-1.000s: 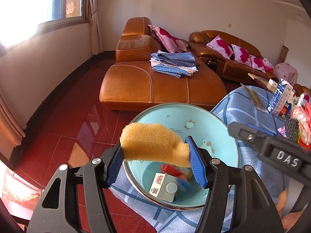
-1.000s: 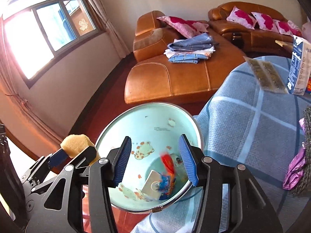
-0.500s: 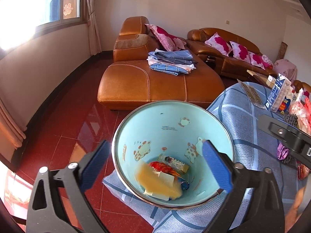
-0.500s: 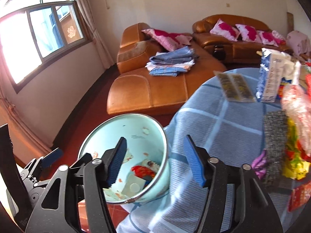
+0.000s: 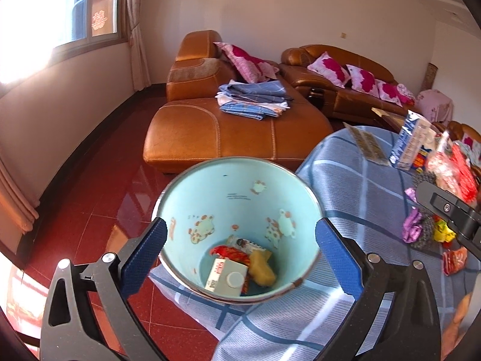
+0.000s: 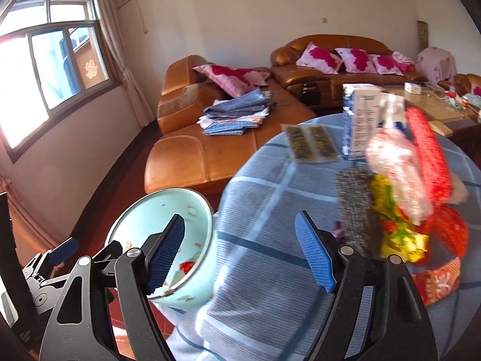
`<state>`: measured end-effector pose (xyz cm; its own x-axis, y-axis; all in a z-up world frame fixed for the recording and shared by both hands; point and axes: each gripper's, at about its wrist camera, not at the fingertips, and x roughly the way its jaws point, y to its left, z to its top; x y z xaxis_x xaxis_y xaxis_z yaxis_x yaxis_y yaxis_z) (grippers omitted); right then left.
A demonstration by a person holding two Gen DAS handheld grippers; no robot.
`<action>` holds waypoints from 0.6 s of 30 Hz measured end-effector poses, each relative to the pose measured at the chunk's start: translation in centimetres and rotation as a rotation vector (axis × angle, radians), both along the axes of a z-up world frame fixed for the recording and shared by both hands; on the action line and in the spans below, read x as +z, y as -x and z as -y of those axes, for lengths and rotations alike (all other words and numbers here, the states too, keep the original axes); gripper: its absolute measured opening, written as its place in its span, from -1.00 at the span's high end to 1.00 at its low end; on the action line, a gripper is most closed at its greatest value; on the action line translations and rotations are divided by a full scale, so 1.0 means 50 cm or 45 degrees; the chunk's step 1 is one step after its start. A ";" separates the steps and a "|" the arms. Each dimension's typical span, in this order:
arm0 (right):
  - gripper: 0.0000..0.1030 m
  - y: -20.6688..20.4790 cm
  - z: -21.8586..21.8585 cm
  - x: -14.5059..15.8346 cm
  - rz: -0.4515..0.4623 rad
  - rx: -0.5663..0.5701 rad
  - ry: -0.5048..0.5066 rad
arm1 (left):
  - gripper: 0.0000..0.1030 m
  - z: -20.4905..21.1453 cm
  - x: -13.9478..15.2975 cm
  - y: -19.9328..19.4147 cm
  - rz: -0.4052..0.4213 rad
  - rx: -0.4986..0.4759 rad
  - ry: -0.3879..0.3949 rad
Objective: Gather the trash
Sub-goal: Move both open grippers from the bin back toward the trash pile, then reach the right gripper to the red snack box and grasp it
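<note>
Left wrist view: left gripper (image 5: 240, 252) spread wide, empty, above the bin (image 5: 237, 180) with yellow sponge (image 5: 263, 267) inside; right gripper (image 6: 240, 252) also spread.

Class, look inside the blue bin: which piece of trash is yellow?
The sponge, lying at the bottom of the bin; beside it are a white carton and a red wrapper.

Orange leather sofa (image 5: 228, 132) with folded blue cloths (image 5: 252, 102), pink pillows (image 6: 318, 57); window (image 6: 57, 63); red tile floor (image 5: 90, 198)
</note>
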<state>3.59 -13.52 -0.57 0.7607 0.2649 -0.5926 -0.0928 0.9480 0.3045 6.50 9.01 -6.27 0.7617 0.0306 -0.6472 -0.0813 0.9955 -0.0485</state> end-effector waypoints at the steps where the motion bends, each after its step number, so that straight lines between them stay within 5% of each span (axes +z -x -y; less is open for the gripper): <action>1: -0.47 0.005 0.011 -0.001 0.000 -0.015 -0.003 | -0.88 0.005 0.001 0.001 0.001 -0.008 -0.003; 18: -0.47 0.089 0.166 -0.025 -0.001 -0.214 -0.027 | -0.88 0.172 0.012 0.060 0.021 -0.216 -0.077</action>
